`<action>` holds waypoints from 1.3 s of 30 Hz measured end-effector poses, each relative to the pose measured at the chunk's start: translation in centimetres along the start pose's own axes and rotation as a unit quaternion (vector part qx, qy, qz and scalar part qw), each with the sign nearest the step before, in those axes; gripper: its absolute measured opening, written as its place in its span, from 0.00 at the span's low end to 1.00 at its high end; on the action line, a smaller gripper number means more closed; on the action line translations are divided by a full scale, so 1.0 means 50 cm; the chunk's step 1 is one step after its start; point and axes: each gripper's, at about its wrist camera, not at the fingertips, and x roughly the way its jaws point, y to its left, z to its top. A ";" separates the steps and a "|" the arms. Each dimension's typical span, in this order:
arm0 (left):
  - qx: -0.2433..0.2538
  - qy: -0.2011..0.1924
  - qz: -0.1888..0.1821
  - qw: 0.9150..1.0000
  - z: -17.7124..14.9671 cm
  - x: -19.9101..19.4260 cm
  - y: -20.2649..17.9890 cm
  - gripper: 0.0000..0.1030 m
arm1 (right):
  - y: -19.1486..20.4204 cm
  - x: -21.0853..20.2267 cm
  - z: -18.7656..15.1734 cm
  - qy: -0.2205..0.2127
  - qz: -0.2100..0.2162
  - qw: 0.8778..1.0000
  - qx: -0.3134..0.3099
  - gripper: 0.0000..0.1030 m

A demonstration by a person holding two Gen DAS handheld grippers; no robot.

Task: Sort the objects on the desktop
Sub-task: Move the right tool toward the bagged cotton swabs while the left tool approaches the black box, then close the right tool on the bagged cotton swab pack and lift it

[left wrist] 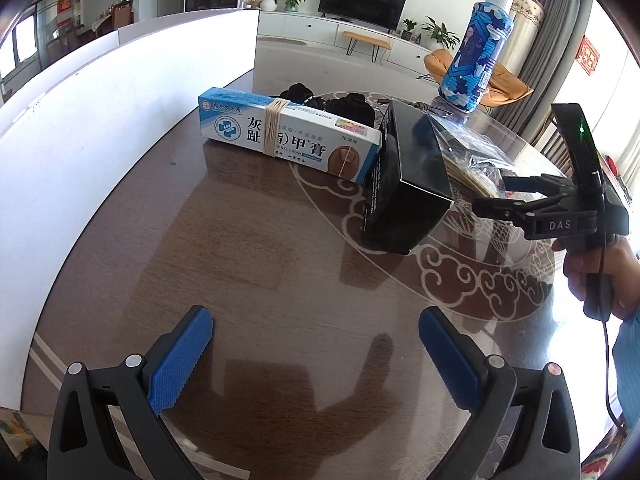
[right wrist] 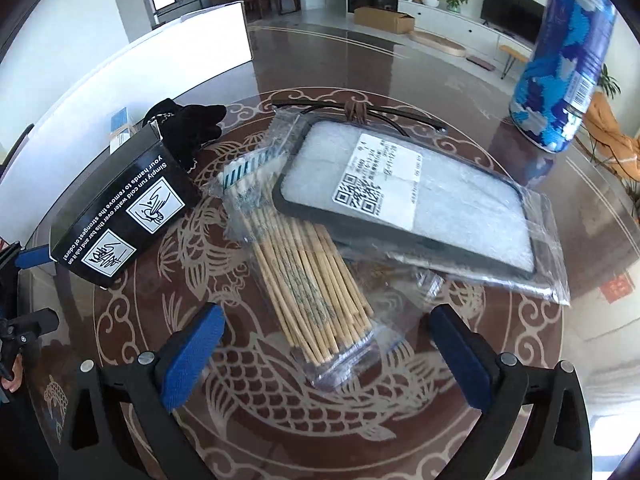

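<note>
Desktop objects lie clustered on the dark glossy table point(right wrist: 400, 64); in the right wrist view a clear bag of wooden sticks point(right wrist: 308, 280) sits at the centre, its near end between the two blue fingers point(right wrist: 192, 354) of the right gripper point(right wrist: 326, 356), which stand wide apart and touch nothing; at 1 o'clock from the sticks a flat bagged case with a QR label point(right wrist: 404, 200) overlaps them; at 9 o'clock a black box point(right wrist: 124, 216) lies tilted, with a black glove point(right wrist: 192, 128) just behind it; a blue patterned bottle point(right wrist: 564, 60) stands upright at 2 o'clock, apart from the rest; a thin dark cord point(right wrist: 360, 110) lies at 12 o'clock.

In the left wrist view the left gripper point(left wrist: 316, 356) hovers over bare table, fingers point(left wrist: 180, 360) spread wide and empty; a white and blue ointment carton point(left wrist: 288, 136) bound by a rubber band lies at 12 o'clock, one end touching the black box; a hand point(left wrist: 600, 276) grips the other tool at 3 o'clock.
</note>
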 end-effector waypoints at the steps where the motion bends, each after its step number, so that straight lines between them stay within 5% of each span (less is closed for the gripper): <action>1: 0.002 0.000 0.001 1.000 0.001 0.001 -0.002 1.00 | 0.006 0.010 0.013 0.002 -0.006 1.000 -0.009 1.00; 8: 0.025 0.000 0.022 0.999 0.000 0.013 -0.018 1.00 | 0.020 0.043 0.059 -0.017 -0.009 1.000 -0.010 1.00; 11: 0.043 0.002 0.041 0.998 -0.003 0.019 -0.029 1.00 | 0.027 0.028 0.047 -0.024 -0.008 1.000 -0.008 0.86; 17: 0.059 0.006 0.057 0.997 -0.006 0.026 -0.040 1.00 | 0.099 -0.029 -0.032 -0.007 0.087 0.994 -0.061 0.85; 22: 0.054 0.006 0.049 0.997 -0.009 0.020 -0.034 1.00 | 0.119 -0.048 -0.044 -0.042 -0.050 0.994 -0.085 0.85; 27: 0.000 -0.022 0.017 1.000 -0.004 -0.023 0.006 1.00 | 0.150 -0.059 0.016 -0.105 -0.089 0.989 -0.059 0.85; 31: -0.063 -0.073 0.003 0.995 -0.013 -0.091 0.065 1.00 | 0.210 -0.041 0.053 -0.118 -0.016 0.990 -0.073 0.85; 34: -0.097 -0.117 -0.016 0.988 -0.022 -0.137 0.097 1.00 | 0.292 -0.028 0.038 -0.084 0.078 0.985 -0.131 0.83; 36: -0.103 -0.128 -0.028 0.986 -0.026 -0.149 0.105 1.00 | 0.321 -0.035 0.019 -0.092 0.049 0.982 -0.158 0.83; 39: -0.091 -0.108 -0.027 0.990 -0.021 -0.132 0.096 1.00 | 0.277 -0.049 0.005 -0.106 0.026 0.988 -0.111 0.85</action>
